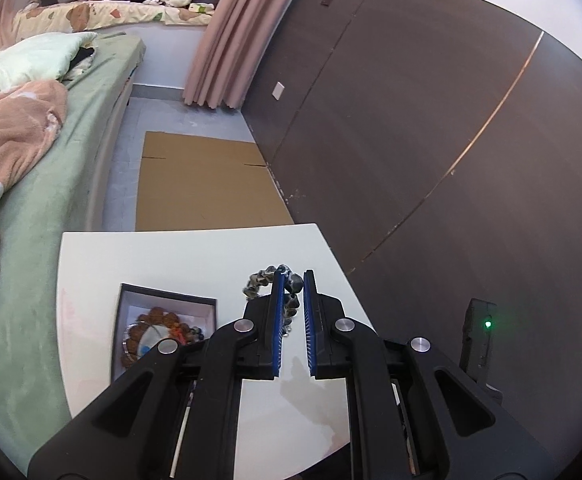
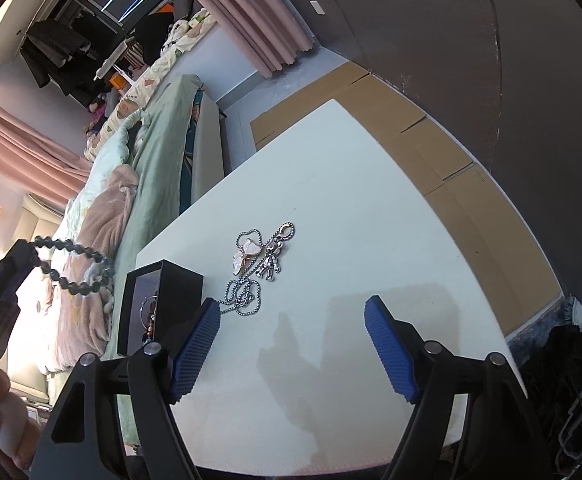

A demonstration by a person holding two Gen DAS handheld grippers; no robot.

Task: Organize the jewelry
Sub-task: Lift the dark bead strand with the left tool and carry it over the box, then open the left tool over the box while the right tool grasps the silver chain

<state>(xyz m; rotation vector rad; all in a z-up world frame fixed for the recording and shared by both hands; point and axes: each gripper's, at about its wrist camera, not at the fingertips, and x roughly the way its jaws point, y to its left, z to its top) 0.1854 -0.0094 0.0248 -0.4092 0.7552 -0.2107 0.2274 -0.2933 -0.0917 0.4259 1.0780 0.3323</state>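
In the left wrist view, a black box [image 1: 163,320] sits at the lower left on the white table [image 1: 195,256], its lid off, with a brown bead bracelet [image 1: 155,330] lying inside on the pale lining. Right of the box, at lower centre, the left gripper [image 1: 291,286] has its blue pads drawn narrow around a dark bead bracelet [image 1: 269,280]; the strand passes between the pads near their tips and loops out toward the upper left of them. A flattened cardboard sheet [image 1: 203,184] lies on the floor beyond the table, and a green-covered bed [image 1: 51,184] fills the left side of the frame.

In the right wrist view, the same left gripper [image 2: 23,252] appears at the far left edge with the dark bead bracelet [image 2: 75,268] hanging from it as an open ring, lifted clear of the table and seen against the bed. Lower in the frame, the black box [image 2: 159,300] stands at the table's left edge. Just right of it, near the frame's centre, lie a butterfly pendant [image 2: 247,254] on a ball chain [image 2: 241,298] and, touching it, a small silver figure charm [image 2: 271,264] with a clasp. Across the bottom, the right gripper [image 2: 293,344] stands wide open over bare table [image 2: 371,220], holding nothing.
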